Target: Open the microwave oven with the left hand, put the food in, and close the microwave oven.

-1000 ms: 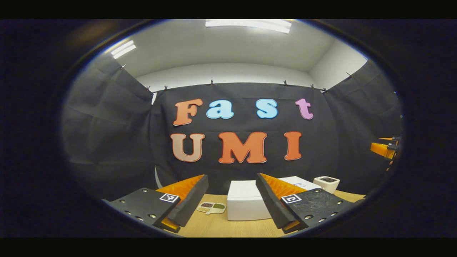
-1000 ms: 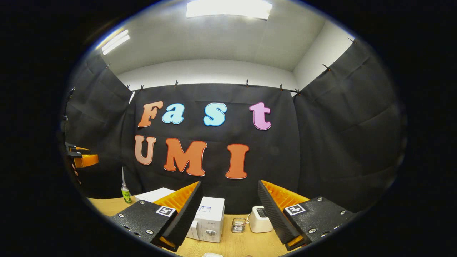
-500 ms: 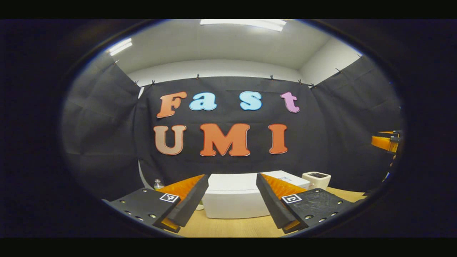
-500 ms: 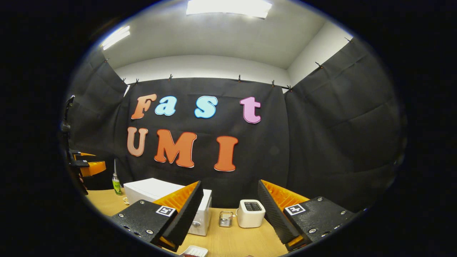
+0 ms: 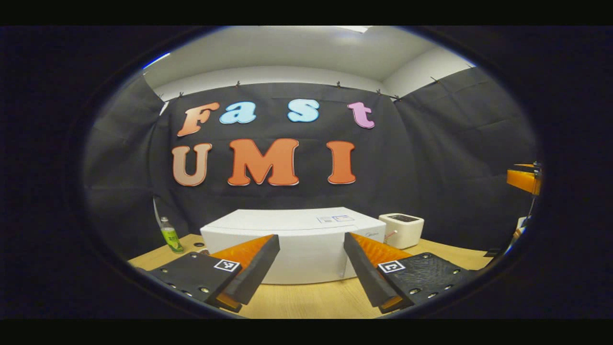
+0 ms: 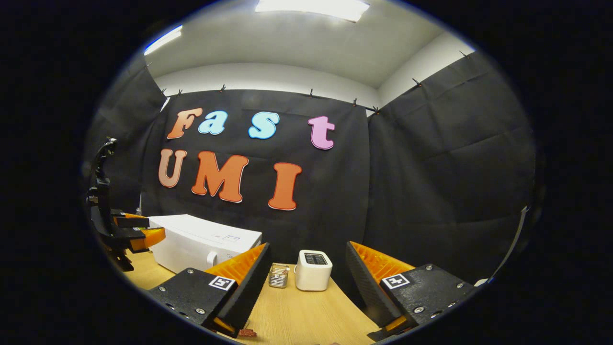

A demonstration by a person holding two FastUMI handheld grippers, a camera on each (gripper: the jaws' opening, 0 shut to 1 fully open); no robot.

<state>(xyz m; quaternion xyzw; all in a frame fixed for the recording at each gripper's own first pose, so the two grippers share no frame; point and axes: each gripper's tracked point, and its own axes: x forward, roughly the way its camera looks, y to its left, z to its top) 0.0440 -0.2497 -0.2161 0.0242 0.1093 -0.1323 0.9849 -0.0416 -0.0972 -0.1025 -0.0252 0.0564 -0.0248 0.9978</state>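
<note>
The white microwave (image 5: 292, 239) stands on the wooden table (image 5: 306, 302), straight ahead in the left gripper view, and its front looks shut. My left gripper (image 5: 311, 268) is open a short way in front of it, holding nothing. In the right gripper view the microwave (image 6: 201, 242) sits to the left, with the left gripper (image 6: 131, 232) beside it. My right gripper (image 6: 309, 287) is open and empty over the table. A small reddish piece (image 6: 247, 332) peeks in at the bottom edge by its left finger; I cannot tell what it is.
A white toaster (image 5: 401, 230) stands right of the microwave, with a small metal rack (image 6: 278, 275) beside the toaster (image 6: 312, 270). A green bottle (image 5: 171, 235) stands at the table's back left. Black cloth walls close in the booth.
The left gripper has come closer to the microwave, which now looks larger; the small food tray has left that view. The right gripper view has swung right, putting the microwave at its left.
</note>
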